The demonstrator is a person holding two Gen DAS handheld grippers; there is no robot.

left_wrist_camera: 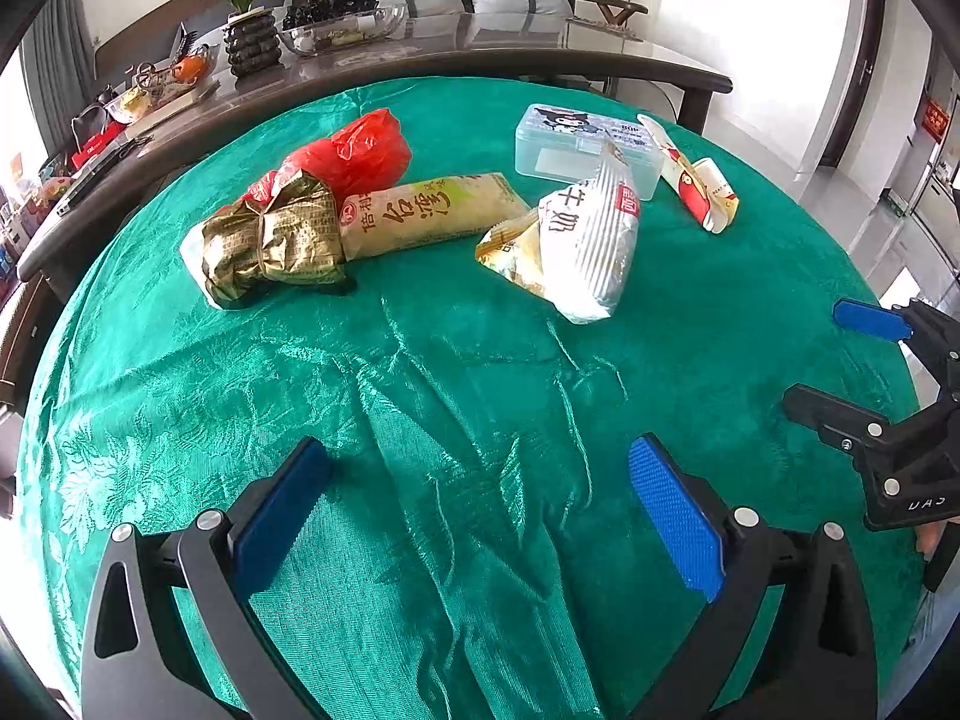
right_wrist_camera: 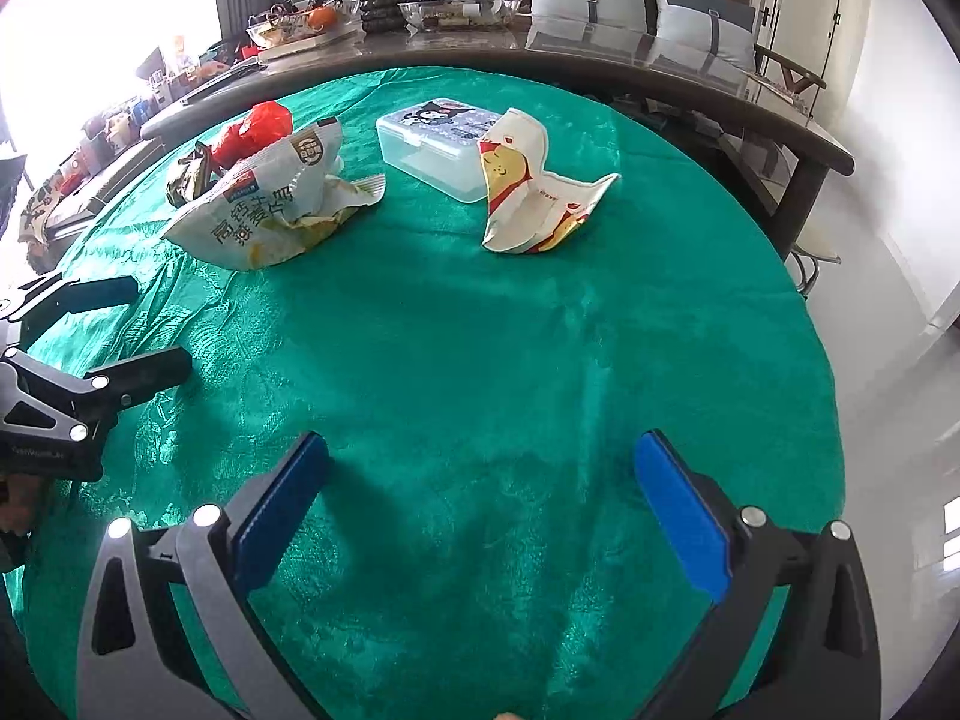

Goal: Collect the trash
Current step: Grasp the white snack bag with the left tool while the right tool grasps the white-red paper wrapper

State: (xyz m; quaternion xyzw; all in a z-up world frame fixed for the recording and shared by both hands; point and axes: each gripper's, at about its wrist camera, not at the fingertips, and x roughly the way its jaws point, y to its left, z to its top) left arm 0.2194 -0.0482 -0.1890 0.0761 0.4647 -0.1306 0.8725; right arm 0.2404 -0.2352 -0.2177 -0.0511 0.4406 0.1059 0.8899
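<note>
Both grippers were empty with jaws spread wide. Left gripper (left_wrist_camera: pixel 480 510) hovered low over bare green tablecloth (left_wrist_camera: pixel 420 372) at the near side of the round table; right gripper (right_wrist_camera: pixel 480 510) sat likewise over its own bare patch, beside the left one. Neither touched any trash. Judged as a ready pose ahead of the first pick, jaws pre-opened for bulky, crushable wrappers.

Trash lay in a loose band across the far half of the cloth, well apart from both tools. Nearest the left gripper: white snack bag (left_wrist_camera: pixel 591 246), crumpled and standing partly on edge, a yellow wrapper (left_wrist_camera: pixel 510 252) touching its left side. Further left: long beige packet (left_wrist_camera: pixel 420 213) lying flat, one end against a gold foil wrapper (left_wrist_camera: pixel 270 237), red plastic bag (left_wrist_camera: pixel 354 153) just behind. Nearest the right gripper: red-and-white cartoon wrapper (right_wrist_camera: pixel 534 192), twisted at the middle, leaning against or just beside a clear lidded box (right_wrist_camera: pixel 441 141); contact could not be confirmed.

No bin or collection bag appeared in either view, so the destination was unknown. Whether the box counted as trash or as a container could not be told. From the right wrist the snack bag hid most of the gold wrapper and the beige packet. A second table behind, with plant and fruit bowls, was too distorted to detail.
</note>
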